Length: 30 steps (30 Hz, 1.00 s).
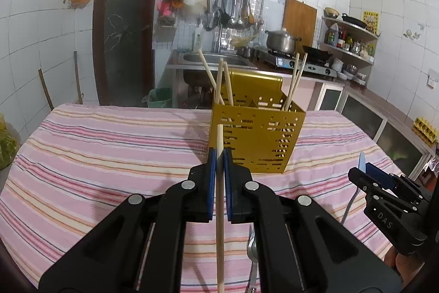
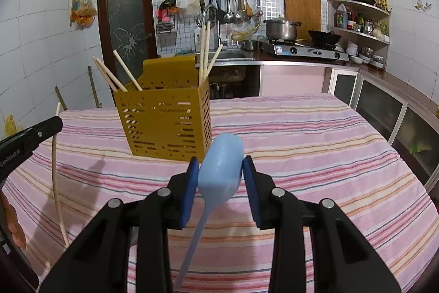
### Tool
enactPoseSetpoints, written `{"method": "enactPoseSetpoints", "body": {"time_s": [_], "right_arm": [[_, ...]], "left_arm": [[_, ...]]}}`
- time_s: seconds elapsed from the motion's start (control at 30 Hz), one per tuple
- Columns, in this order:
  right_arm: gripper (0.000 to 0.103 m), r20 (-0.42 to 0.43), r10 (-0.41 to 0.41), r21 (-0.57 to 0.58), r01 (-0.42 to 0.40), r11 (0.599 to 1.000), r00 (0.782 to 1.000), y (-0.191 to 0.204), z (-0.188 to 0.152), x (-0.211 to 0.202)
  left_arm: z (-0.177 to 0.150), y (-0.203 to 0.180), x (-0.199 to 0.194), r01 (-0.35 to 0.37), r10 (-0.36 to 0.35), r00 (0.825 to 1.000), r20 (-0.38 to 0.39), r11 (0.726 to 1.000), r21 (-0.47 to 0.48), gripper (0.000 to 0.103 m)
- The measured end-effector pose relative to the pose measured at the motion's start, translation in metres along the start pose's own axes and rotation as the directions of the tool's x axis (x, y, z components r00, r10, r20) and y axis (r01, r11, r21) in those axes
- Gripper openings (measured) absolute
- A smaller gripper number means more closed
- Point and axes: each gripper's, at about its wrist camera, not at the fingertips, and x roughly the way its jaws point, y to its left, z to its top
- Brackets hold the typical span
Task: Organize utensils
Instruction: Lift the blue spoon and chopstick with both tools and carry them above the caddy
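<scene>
The left gripper [image 1: 219, 155] is closed on a single wooden chopstick [image 1: 219, 210], which is pinched between the blue pads and runs from below the gripper up past its tips, its upper end seen against the front wall of the yellow perforated holder [image 1: 258, 139]. The right gripper [image 2: 221, 169] is clamped across the bowl of a pale blue plastic spoon [image 2: 219, 169], whose thin handle hangs down toward the camera. Both grippers are angled slightly downward at the holder, which stands upright on the striped cloth of the tabletop [image 2: 329, 142] — neither is over its opening yet. Several chopsticks are already stood in the holder: a cluster [image 2: 115, 73] leaning out at its left corner and another [image 2: 205, 51] at its right corner, so part of the sorting appears done. What seems left is at least the held chopstick and the held spoon, and a metal utensil [image 1: 252, 251] is glimpsed on the cloth below the left gripper — what kind cannot be told. In the left wrist view the right gripper is seen low at the right edge, well apart from the holder; part of a hand is visible beneath it.
</scene>
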Motion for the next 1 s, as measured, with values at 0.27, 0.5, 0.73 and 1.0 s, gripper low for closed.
{"method": "enactPoseSetpoints", "body": {"time_s": [0.27,0.5,0.73,1.0], "right_arm": [[0.011,0.01,0.001,-0.005,-0.001,1.0,1.0,0.001,0.003,0.004],[0.007,-0.032,0.017,0.003,-0.017,1.0,0.999,0.001,0.002,0.015],[0.036,-0.175,-0.024,0.024,0.028,0.999,0.984,-0.009,0.008,0.064],[0.061,-0.361,-0.104,0.037,0.126,0.991,0.927,-0.004,-0.002,0.126]], "left_arm": [[0.005,0.002,-0.01,0.016,-0.016,0.998,0.052,1.0,0.009,0.004],[0.007,0.007,-0.006,0.015,-0.015,0.999,0.043,1.0,-0.001,0.005],[0.012,0.016,0.017,0.022,-0.022,1.0,-0.014,1.0,-0.014,0.004],[0.013,0.025,0.057,0.031,-0.032,0.994,-0.108,0.999,-0.019,0.005]]}}
